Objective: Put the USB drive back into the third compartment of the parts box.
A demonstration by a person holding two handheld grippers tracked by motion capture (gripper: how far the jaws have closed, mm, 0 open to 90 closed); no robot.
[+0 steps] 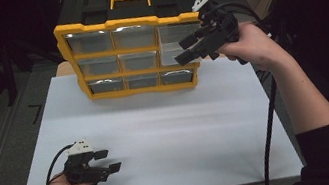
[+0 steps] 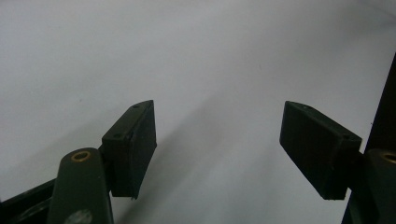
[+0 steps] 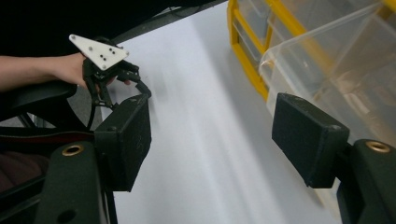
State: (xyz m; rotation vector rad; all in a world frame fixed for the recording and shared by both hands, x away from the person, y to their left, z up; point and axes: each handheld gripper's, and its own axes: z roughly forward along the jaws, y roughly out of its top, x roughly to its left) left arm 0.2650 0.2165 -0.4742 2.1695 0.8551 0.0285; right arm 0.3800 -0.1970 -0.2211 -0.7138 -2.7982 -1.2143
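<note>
Black jaws of the right gripper [image 3: 212,140] are held wide apart, empty, beside a clear drawer [image 3: 336,65] pulled partway out of the yellow organizer [image 1: 130,52]; a careless bump could tip it off. Left gripper [image 1: 105,162] rests open on the worktop [image 1: 169,132].

The high view looked down on the flat white table board [image 1: 161,144]; both gripper views skimmed it closely.

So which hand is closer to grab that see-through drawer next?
The right. Its tool is open at the organizer's pulled-out clear drawer. The left tool rests open on the white table, far from it.
</note>
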